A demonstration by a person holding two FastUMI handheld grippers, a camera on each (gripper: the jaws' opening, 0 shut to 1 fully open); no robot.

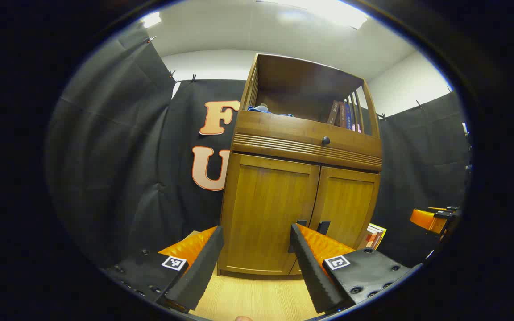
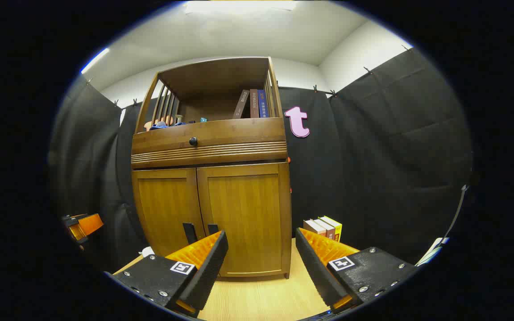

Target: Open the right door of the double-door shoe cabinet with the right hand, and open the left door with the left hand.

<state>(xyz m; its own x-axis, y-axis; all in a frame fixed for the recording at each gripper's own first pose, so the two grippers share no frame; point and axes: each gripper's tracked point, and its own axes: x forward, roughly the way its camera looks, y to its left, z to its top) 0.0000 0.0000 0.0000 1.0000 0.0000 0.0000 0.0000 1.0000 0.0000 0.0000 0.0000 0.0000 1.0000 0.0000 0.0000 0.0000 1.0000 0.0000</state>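
So the shoe cabinet stands on the wooden surface with both doors closed, right in front of both tongs. The left tongs are spread wide with nothing in them, aimed at the left door, short of its dark handle. The right tongs are just as wide and empty, facing the right door, not touching it. Some books sit beside the cabinet.
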